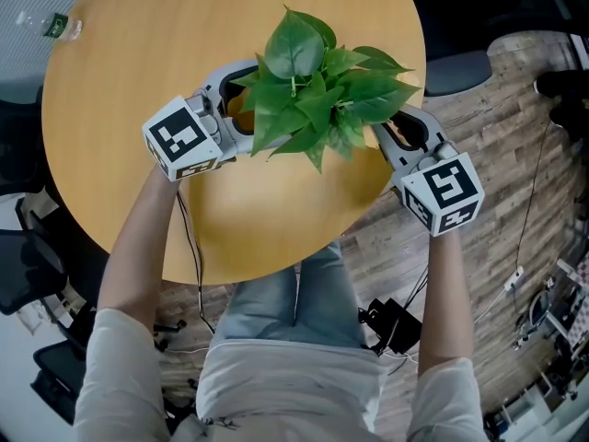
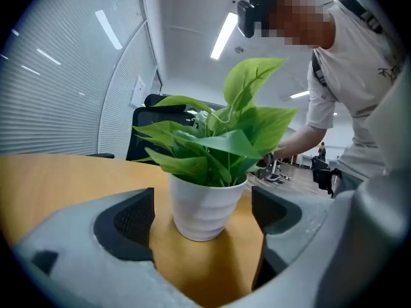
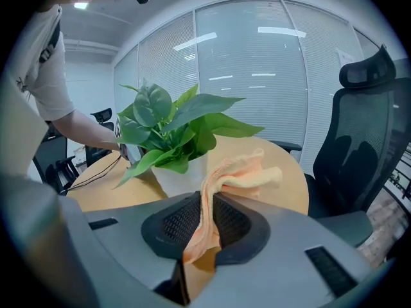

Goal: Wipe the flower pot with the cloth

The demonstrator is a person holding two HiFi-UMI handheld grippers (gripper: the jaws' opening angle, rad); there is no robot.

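Worktop [image 1: 110, 90] of yellow wood, round, carries a white ribbed pot [image 2: 204, 204] near its right edge. At the left, the left tool [image 1: 232, 101] reaches in level with the worktop. Its jaws are spread wide and the pot stands upright on the wood in the gap between them. A sliver of space shows at the left pad; the right pad is very close, and whether it touches cannot be told. A leafy green plant [image 1: 317, 90] fills the pot and hides it from above. To the right, the right tool [image 1: 403, 134] points at the pot from the other side. Its jaws are pressed together on a peach cloth [image 3: 244, 175], whose loose end flops forward beside the pot. Farther right stands a dark mesh chair [image 3: 359, 146].
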